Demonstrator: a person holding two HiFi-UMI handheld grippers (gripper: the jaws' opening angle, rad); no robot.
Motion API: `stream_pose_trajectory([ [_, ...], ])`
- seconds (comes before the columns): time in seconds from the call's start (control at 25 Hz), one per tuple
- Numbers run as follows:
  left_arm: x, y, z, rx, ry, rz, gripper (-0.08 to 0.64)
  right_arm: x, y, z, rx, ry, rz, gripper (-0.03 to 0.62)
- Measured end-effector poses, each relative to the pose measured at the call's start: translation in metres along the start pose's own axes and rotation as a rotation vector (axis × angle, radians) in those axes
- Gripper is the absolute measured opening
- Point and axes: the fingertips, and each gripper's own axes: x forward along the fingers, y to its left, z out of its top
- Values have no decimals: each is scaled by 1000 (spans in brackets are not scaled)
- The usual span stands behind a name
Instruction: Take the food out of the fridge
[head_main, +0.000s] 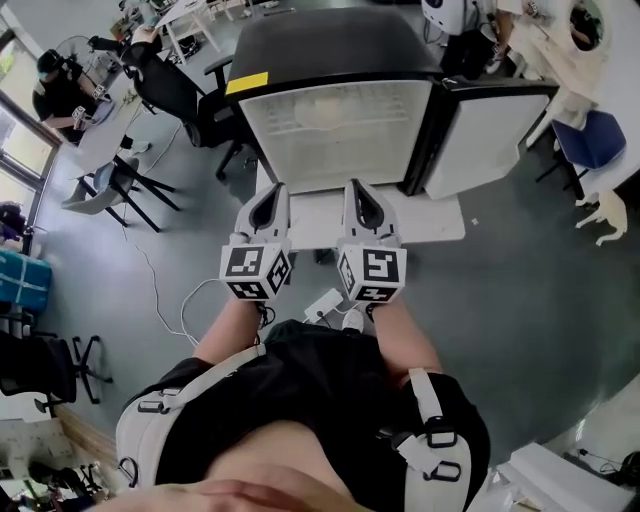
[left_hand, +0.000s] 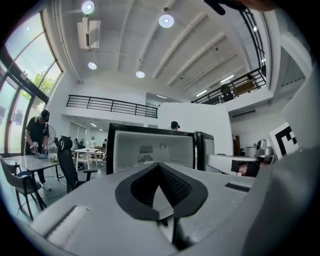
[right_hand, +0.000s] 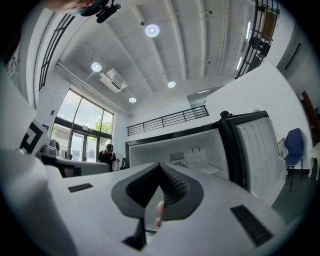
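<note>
A small black fridge (head_main: 330, 40) stands ahead with its door (head_main: 490, 140) swung open to the right. Its white inside (head_main: 340, 130) shows a back wall with vents and a short shelf (right_hand: 212, 170) on the right. No food can be made out in it. My left gripper (head_main: 270, 195) and right gripper (head_main: 358, 192) are held side by side just in front of the opening, pointing level at it. Both have their jaws shut with nothing between them. The left gripper (left_hand: 159, 167) and the right gripper (right_hand: 160, 167) each look into the fridge (left_hand: 150, 145) over their closed tips.
The fridge rests on a low white platform (head_main: 440, 215). A power strip (head_main: 325, 305) and a white cable (head_main: 170, 300) lie on the floor by my feet. Black office chairs (head_main: 180, 90) and tables with people stand at the left, a blue chair (head_main: 590, 135) at the right.
</note>
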Motion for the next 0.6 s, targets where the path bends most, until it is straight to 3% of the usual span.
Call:
stream_pose_trajectory([
  [0.48, 29, 32, 0, -23, 4, 47, 2, 43, -9, -1, 27, 18, 13, 8],
  [0.6, 34, 38, 2, -30, 2, 47, 2, 53, -11, -1, 82, 11, 17, 9],
])
